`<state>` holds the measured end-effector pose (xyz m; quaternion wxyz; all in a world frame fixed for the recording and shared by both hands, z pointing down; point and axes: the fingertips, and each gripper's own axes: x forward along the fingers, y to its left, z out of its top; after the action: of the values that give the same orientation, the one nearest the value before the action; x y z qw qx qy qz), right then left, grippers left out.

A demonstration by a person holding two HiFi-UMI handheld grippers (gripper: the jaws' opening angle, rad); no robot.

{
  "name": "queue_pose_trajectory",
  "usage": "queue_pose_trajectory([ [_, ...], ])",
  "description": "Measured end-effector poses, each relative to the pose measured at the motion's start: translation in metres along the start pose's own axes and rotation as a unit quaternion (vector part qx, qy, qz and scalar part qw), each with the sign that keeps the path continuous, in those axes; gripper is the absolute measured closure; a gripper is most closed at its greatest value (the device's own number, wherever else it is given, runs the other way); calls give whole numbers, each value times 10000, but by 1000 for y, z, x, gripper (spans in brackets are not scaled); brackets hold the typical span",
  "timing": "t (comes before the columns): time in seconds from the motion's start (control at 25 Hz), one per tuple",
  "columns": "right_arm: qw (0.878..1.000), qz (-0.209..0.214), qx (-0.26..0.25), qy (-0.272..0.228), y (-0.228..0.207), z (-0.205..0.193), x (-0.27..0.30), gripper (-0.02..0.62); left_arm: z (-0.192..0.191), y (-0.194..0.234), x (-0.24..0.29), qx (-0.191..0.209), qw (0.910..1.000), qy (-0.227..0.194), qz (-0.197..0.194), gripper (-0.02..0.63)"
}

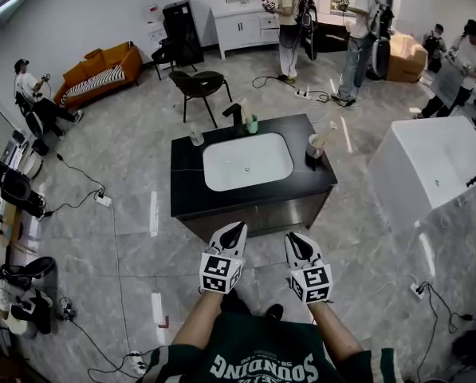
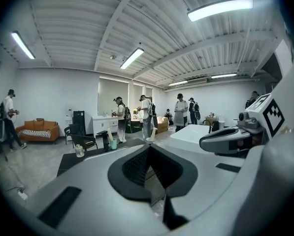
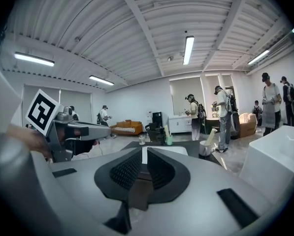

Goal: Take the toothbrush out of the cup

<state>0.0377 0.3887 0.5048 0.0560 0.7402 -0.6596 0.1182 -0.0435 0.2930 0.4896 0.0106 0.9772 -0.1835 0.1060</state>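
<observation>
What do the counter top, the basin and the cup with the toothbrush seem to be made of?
Counter top: probably dark stone or laminate; it is black and flat with a faint sheen.
Basin: likely glazed ceramic; it is smooth and white with rounded corners.
Cup: white, ceramic or plastic; too small to tell which.
Toothbrush: pale and slim, likely plastic.

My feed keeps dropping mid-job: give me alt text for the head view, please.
Seen from above, the left hand-held gripper and right hand-held gripper are held side by side, both empty, short of a black counter with a white sink. The white cup holding the toothbrush stands at the counter's right edge, untouched.
</observation>
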Motion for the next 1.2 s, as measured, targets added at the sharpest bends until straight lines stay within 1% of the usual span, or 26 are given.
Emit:
queue_pose_trajectory([
  [0.2, 10000, 74, -7, -34, -13, 1, 8, 551, 5, -1, 21, 54, 10000, -40, 33, 595],
  [0.4, 10000, 5, 52, -58, -34, 3, 17, 551, 12, 5, 47, 80, 9999, -76, 14, 595],
  [0.76, 10000, -61, 3, -8, -66, 15, 68, 551, 11, 30, 109, -65, 9998, -104, -155, 595],
  [0.92, 9999, -69, 7, 90, -83, 18, 102, 551, 10, 51, 140, -115, 9997, -93, -199, 595],
  [1.2, 9995, -55, 5, 314, -101, 36, 191, 551, 8, 114, 197, -239, 9993, 41, -281, 595],
])
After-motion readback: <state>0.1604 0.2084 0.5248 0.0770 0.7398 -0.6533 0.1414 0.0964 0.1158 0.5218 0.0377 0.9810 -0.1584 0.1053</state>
